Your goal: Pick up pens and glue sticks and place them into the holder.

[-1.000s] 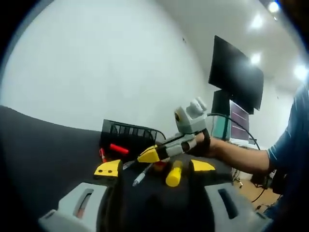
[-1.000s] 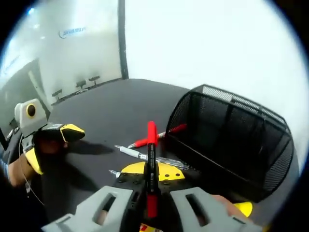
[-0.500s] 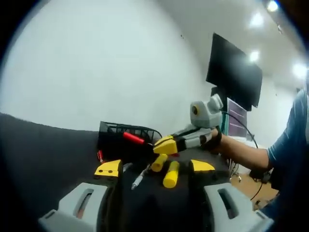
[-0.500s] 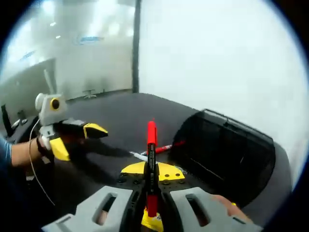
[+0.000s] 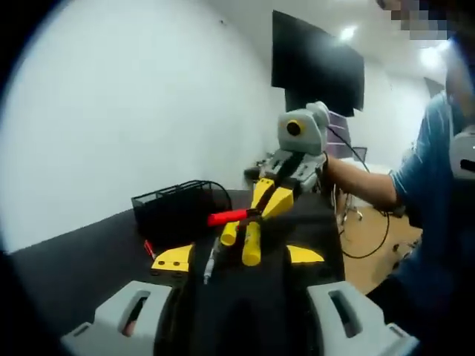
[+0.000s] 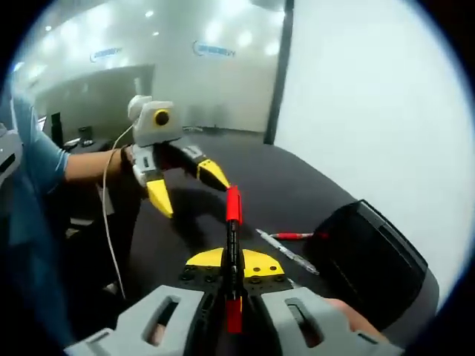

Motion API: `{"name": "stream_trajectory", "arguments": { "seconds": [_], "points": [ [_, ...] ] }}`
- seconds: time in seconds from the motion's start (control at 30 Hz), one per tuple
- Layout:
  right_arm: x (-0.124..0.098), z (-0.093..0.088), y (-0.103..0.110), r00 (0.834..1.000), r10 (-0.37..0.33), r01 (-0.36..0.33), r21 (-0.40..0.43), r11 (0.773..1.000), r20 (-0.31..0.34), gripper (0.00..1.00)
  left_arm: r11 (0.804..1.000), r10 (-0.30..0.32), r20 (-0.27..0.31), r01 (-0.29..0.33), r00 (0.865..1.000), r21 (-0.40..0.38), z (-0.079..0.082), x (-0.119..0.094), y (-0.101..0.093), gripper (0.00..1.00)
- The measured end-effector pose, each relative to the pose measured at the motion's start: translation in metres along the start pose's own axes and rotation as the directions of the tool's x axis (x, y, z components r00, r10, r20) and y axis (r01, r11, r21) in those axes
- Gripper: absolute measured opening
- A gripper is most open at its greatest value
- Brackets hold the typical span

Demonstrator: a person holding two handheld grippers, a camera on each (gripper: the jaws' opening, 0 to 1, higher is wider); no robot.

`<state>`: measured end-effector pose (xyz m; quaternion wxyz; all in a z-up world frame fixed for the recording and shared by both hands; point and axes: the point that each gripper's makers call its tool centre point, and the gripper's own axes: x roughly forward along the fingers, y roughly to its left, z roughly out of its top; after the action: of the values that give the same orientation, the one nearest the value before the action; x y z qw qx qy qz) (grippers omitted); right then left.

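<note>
My right gripper is shut on a red pen that sticks straight out between its jaws, in the air over the dark table. In the left gripper view that right gripper comes in from the right, and the red pen in it points toward the black mesh holder. My left gripper is open, low over the table. Just beyond its jaws lie two yellow glue sticks, with a silver pen beside them. The holder sits at the right, and the left gripper stands open ahead.
A second red pen and the silver pen lie on the table left of the holder. A person's sleeve and forearm are at the right. A dark monitor hangs on the far wall.
My right gripper has risen with the red pen and turned away from the holder toward the left gripper. The left gripper view has swung right; its jaws stay open.
</note>
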<state>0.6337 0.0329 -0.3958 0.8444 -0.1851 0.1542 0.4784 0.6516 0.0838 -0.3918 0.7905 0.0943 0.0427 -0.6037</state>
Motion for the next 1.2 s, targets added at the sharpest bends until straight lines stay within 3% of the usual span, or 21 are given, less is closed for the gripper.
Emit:
{"name": "stream_trajectory", "arguments": {
  "seconds": [0.13,0.27,0.43,0.63,0.8,1.1,1.2],
  "points": [
    [-0.004,-0.003,0.009,0.998,0.051,-0.052,-0.013,0.999,-0.046,0.04,0.998,0.007,-0.03,-0.005,1.0,0.058,0.003,0.003,0.0,0.46],
    [-0.008,-0.004,0.012,0.99,0.095,-0.099,-0.036,0.994,-0.1,0.04,0.994,-0.024,-0.073,0.032,0.997,0.104,0.005,0.007,-0.01,0.4],
    [-0.009,-0.005,0.022,0.964,0.166,-0.18,-0.05,0.982,-0.206,0.04,0.984,-0.049,-0.102,0.066,0.994,0.168,0.01,0.011,-0.024,0.32],
    [-0.007,-0.006,0.022,0.933,0.179,-0.215,-0.085,0.973,-0.313,0.04,0.96,-0.055,-0.191,0.105,0.98,0.261,0.005,0.018,-0.04,0.31],
    [-0.008,-0.01,0.021,0.89,0.197,-0.256,-0.094,0.962,-0.411,0.04,0.945,-0.061,-0.232,0.131,0.971,0.299,0.002,0.025,-0.047,0.28],
    [-0.009,-0.014,0.019,0.854,0.189,-0.27,-0.103,0.957,-0.484,0.04,0.93,-0.086,-0.312,0.189,0.946,0.315,-0.013,0.035,-0.058,0.25],
    [-0.009,-0.019,0.019,0.844,0.17,-0.265,-0.118,0.957,-0.509,0.04,0.929,-0.087,-0.321,0.193,0.943,0.316,-0.015,0.038,-0.061,0.19]
  ]
}}
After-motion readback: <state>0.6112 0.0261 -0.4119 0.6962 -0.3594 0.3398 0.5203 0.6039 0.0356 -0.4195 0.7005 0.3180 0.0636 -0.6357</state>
